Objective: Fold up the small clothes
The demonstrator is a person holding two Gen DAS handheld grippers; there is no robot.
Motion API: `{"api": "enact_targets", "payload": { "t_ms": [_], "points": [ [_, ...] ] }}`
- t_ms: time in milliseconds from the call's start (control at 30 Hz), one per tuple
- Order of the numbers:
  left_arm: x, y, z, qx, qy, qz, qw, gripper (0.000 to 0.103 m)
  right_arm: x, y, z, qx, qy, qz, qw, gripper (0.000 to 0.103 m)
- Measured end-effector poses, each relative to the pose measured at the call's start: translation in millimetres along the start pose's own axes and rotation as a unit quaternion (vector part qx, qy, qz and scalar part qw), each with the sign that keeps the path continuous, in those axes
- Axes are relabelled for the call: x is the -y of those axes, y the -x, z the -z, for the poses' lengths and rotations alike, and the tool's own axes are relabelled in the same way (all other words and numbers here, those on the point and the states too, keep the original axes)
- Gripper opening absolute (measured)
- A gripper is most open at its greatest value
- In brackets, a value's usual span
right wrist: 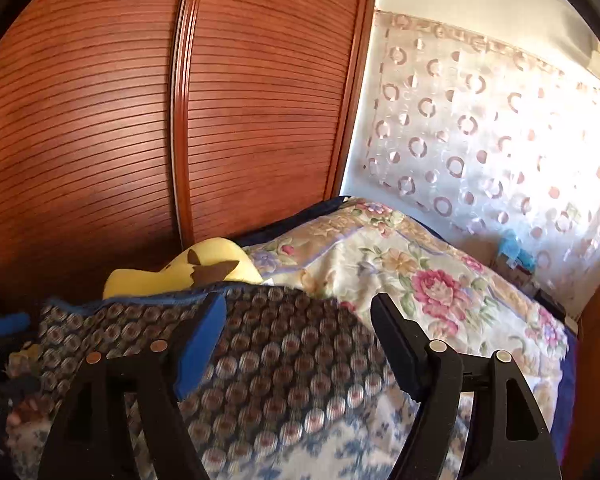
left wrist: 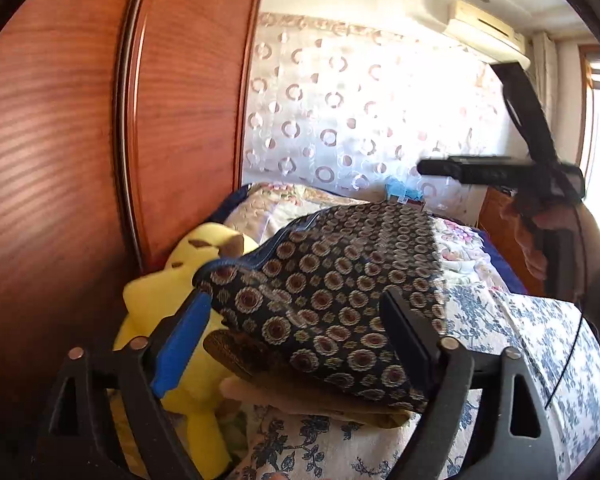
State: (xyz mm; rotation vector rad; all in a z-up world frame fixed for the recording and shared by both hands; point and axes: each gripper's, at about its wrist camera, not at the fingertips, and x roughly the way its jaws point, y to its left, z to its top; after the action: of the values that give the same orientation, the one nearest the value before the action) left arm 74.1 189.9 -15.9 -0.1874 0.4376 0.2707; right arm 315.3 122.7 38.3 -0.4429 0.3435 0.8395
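Observation:
A dark garment with a pattern of round medallions (left wrist: 332, 292) lies folded on the bed, atop other folded cloth. My left gripper (left wrist: 296, 304) is open, its fingers either side of the garment's near end. The right gripper shows in the left wrist view (left wrist: 500, 172), held up in a hand at the right, away from the garment. In the right wrist view the same garment (right wrist: 284, 352) spreads below my right gripper (right wrist: 298, 306), which is open and holds nothing. The left gripper's blue pad (right wrist: 10, 326) shows at the garment's left edge.
A yellow plush toy (left wrist: 172, 292) lies left of the garment against a wooden wardrobe (left wrist: 80, 140). A floral quilt (right wrist: 420, 272) lies behind on the bed. A blue-flowered sheet (left wrist: 540, 344) covers the bed. A circle-patterned curtain (left wrist: 360, 112) hangs behind.

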Motion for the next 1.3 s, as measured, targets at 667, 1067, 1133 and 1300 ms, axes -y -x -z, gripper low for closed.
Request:
{"api": "enact_targets", "payload": {
  "t_ms": [667, 1067, 1133, 1300],
  "points": [
    [104, 34, 3, -0.008, -0.086, 0.106, 0.9906, 0.090, -10, 202, 141, 0.022, -0.131, 0.076, 0.988, 0.084],
    [156, 76, -2, 0.014, -0.110, 0.132, 0.9850, 0.090, -22, 331, 172, 0.075, -0.194, 0.182, 0.961, 0.095],
    [161, 82, -3, 0.015, -0.111, 0.134, 0.9846, 0.090, -26, 349, 177, 0.079, -0.204, 0.201, 0.955, 0.095],
    [170, 93, -5, 0.016, -0.112, 0.143, 0.9833, 0.090, -39, 376, 184, 0.085, -0.209, 0.218, 0.949, 0.095]
  ]
}}
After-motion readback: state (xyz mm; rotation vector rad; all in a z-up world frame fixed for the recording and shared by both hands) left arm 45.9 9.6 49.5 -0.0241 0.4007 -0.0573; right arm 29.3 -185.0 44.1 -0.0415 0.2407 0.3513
